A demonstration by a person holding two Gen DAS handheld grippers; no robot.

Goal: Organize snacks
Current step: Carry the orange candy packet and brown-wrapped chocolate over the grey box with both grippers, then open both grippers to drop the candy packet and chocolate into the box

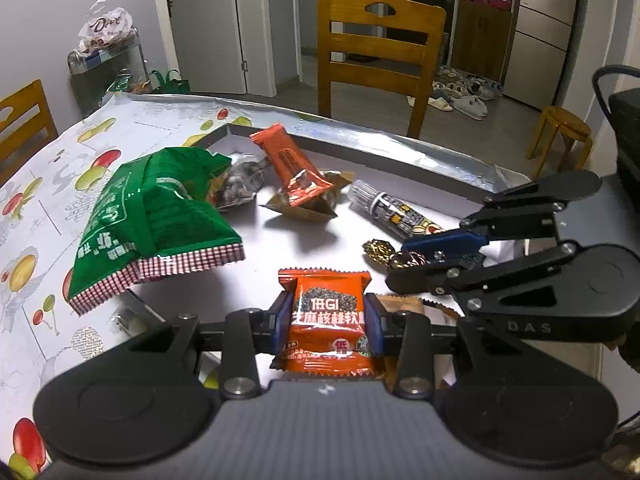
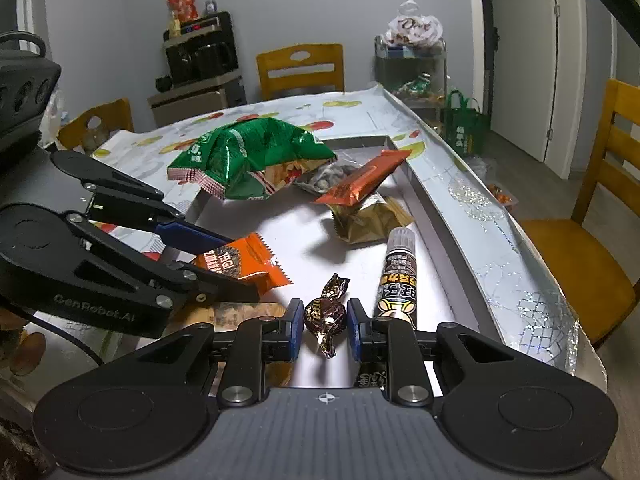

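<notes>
My left gripper (image 1: 328, 324) is shut on a small orange snack packet (image 1: 329, 320), held over the near edge of a shallow grey tray (image 1: 392, 152); the packet also shows in the right wrist view (image 2: 244, 260). My right gripper (image 2: 323, 328) has its pads on both sides of a brown-gold wrapped candy (image 2: 326, 314), also seen in the left wrist view (image 1: 384, 254). In the tray lie a green chip bag (image 1: 152, 216), a long orange bar (image 1: 292, 168) on a gold packet (image 1: 316, 204), a dark clear packet (image 1: 240, 184) and a tube-shaped snack (image 1: 396, 216).
The tray sits on a fruit-print tablecloth (image 1: 48, 184) with a silver edge. A tan packet (image 1: 404, 308) lies under my left gripper. Wooden chairs (image 1: 376, 48) stand around the table, with a stool (image 1: 564, 128) at right and a trolley with bags (image 1: 108, 52) at left.
</notes>
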